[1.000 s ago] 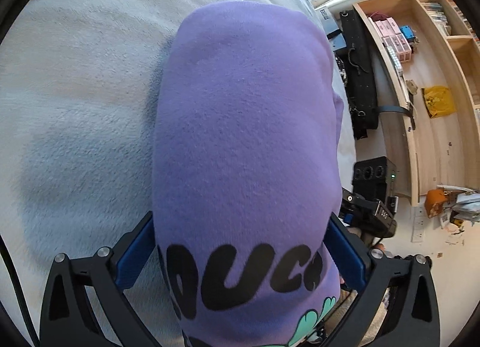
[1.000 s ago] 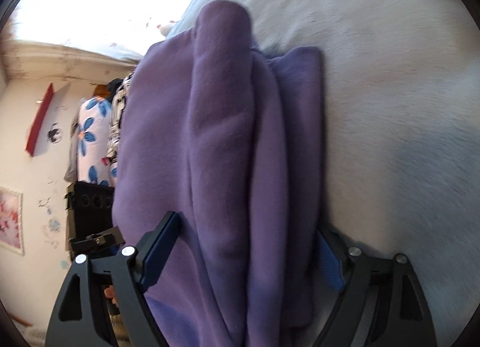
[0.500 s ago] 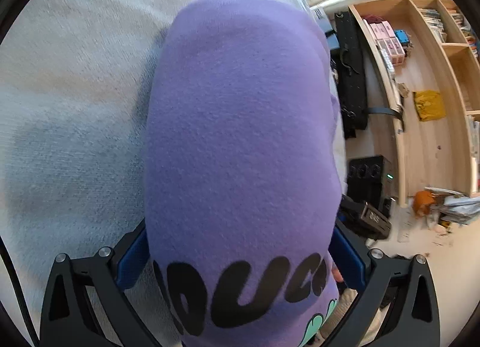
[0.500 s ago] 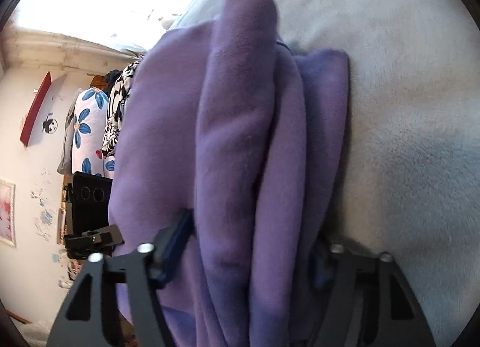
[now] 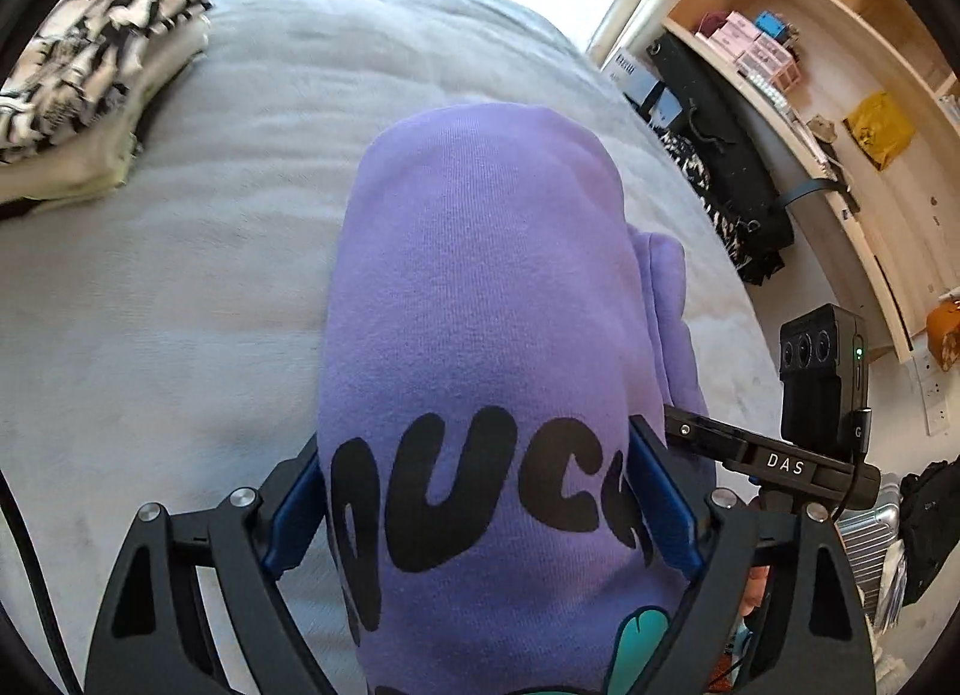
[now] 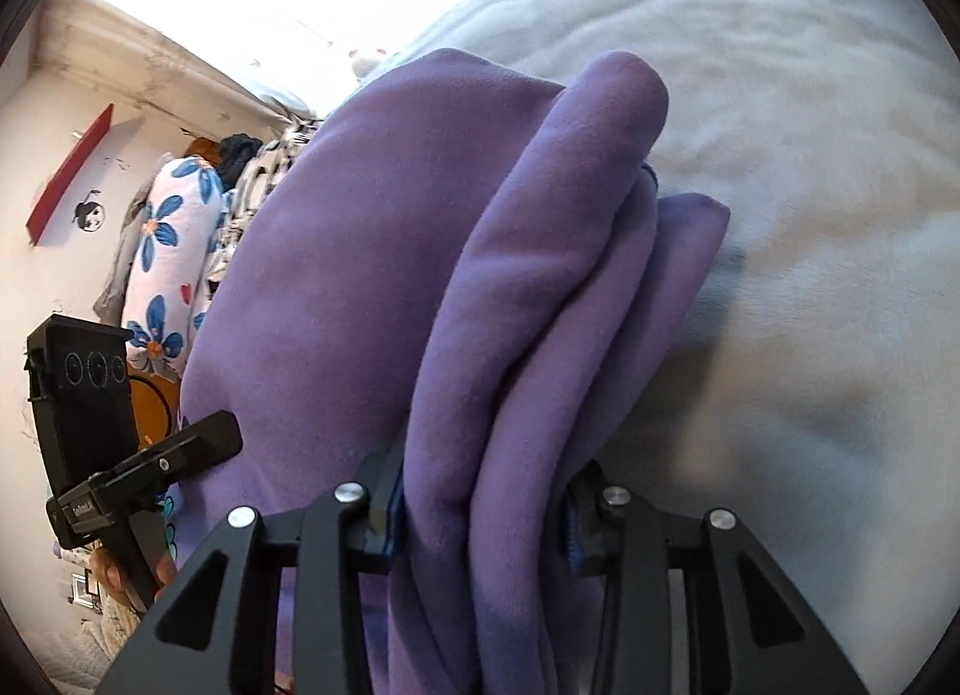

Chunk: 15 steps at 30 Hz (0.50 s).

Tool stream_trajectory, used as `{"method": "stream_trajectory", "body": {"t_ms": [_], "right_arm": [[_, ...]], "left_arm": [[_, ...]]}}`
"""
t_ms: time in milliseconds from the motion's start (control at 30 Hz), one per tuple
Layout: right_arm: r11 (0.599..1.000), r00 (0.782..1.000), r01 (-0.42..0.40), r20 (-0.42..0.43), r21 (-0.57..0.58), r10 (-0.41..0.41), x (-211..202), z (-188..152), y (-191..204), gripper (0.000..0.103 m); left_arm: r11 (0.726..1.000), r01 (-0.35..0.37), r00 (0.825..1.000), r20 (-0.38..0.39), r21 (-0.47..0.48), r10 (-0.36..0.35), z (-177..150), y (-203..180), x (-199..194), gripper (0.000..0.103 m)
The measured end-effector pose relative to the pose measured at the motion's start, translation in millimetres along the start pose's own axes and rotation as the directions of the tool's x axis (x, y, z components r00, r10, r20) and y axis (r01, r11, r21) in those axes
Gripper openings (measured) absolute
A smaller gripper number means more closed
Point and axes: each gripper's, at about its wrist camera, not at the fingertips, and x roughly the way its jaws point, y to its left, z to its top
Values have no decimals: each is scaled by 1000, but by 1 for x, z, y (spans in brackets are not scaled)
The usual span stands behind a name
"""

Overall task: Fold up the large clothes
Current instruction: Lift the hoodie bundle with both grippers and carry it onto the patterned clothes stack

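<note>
Left claw [image 5: 480, 515], bottom centre of the left wrist view: blue pads [image 5: 294, 506] pressed against both flanks of a thick purple sweatshirt [image 5: 480, 305], pinching the bundle between them. Black lettering across the cloth right at the pads, a patch of teal print lower still, at the bottom edge. From the grip, the sweatshirt bulges up through the middle of the frame as a rounded fold, a smaller purple flap poking out on its right side. Behind and around it, a pale grey blanket [image 5: 180, 305] filling the left and centre. Far upper left, a stack of black-and-white patterned cloth [image 5: 90, 71] lying on the blanket, well apart from the sweatshirt. Along the right edge, wooden shelves [image 5: 840, 95] with small boxes and a yellow bag; at middle right, the black body of the other claw's camera.

Right claw [image 6: 480, 521], bottom centre of the right wrist view: fingers drawn close together, clamping several stacked purple layers [image 6: 540, 305] of the same sweatshirt. Folded edges run from the grip toward the upper centre, ending in a rounded roll; a broad purple panel spreads to the left. Grey blanket [image 6: 810, 215] across the right half. Upper left, a flowered garment [image 6: 168, 251] hanging by a pale wall.
</note>
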Motion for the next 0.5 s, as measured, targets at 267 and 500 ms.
{"method": "stream_trajectory", "body": {"t_ms": [267,500], "right_arm": [[998,999,-24,33,-61,26,-10,-6,80,38],[988,997,-67,32,-139,73,6,-1,179,38]], "left_arm": [[1000,3,999,52,-25,-2,-6,35,-85,89],[997,10,995,98,-74,-3,-9,102,-178,89]]}}
